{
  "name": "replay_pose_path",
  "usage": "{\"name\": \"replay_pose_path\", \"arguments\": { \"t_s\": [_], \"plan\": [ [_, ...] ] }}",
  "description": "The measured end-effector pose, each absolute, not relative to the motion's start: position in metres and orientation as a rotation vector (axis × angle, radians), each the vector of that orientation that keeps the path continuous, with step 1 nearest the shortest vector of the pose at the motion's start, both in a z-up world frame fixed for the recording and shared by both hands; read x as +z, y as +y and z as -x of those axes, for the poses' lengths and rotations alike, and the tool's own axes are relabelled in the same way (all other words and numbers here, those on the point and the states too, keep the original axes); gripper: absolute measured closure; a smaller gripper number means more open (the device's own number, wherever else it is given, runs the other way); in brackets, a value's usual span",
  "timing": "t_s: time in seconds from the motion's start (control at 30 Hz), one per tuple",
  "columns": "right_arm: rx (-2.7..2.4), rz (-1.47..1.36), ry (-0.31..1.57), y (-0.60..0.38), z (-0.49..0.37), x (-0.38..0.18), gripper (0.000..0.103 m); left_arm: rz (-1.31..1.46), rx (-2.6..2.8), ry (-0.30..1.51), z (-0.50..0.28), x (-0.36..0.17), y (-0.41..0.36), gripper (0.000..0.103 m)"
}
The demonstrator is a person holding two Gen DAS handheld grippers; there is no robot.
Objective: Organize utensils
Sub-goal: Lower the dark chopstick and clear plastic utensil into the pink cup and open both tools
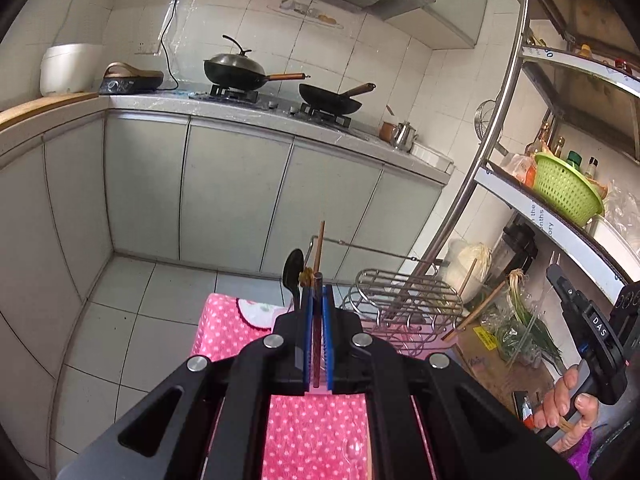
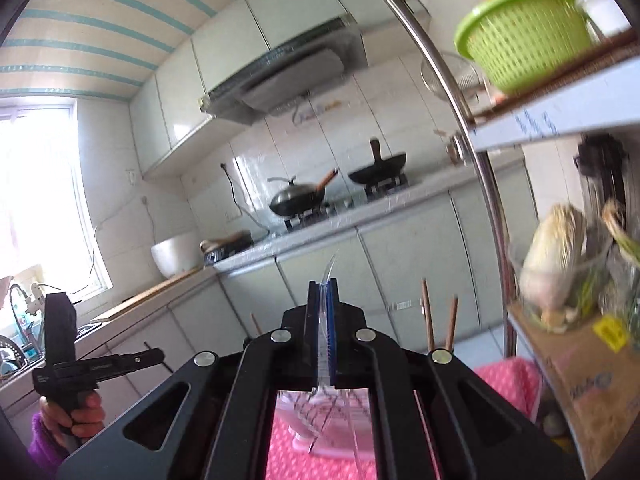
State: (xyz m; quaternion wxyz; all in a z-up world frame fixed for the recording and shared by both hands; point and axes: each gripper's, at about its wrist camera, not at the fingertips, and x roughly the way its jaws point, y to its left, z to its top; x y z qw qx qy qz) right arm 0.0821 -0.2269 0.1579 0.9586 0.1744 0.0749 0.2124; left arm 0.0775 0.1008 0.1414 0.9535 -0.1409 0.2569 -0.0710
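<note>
My left gripper (image 1: 317, 290) is shut on a thin dark brown stick (image 1: 317, 340) that runs between its blue pads. A pale wooden chopstick (image 1: 320, 246) juts out past the tips, and a black spoon (image 1: 293, 270) shows just left of them; whether the spoon is gripped too is hidden. My right gripper (image 2: 324, 286) is shut on the curved rim of a clear plastic holder (image 2: 327, 270), whose body shows below the jaws. Two brown chopsticks (image 2: 428, 314) rise behind the right gripper's body, bases hidden. Each gripper shows in the other's view, hand-held: left gripper (image 2: 160, 354), right gripper (image 1: 554, 274).
A pink dotted cloth (image 1: 224, 332) covers the table below. A wire rack (image 1: 404, 300) stands at its far right. A metal shelf unit (image 1: 500, 120) with a green basket (image 1: 564, 188) rises on the right. Counter, stove and two pans (image 1: 236, 72) lie across the tiled floor.
</note>
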Motion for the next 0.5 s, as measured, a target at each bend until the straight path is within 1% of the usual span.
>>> {"name": "replay_pose_path", "arguments": {
  "t_s": [0.27, 0.5],
  "plan": [
    [0.404, -0.321, 0.024, -0.226, -0.12, 0.171, 0.099, 0.265, -0.141, 0.46, -0.101, 0.172, 0.104, 0.099],
    [0.378, -0.294, -0.012, -0.224, -0.151, 0.152, 0.099, 0.207, -0.128, 0.482, -0.136, 0.163, 0.09, 0.099]
  ]
}}
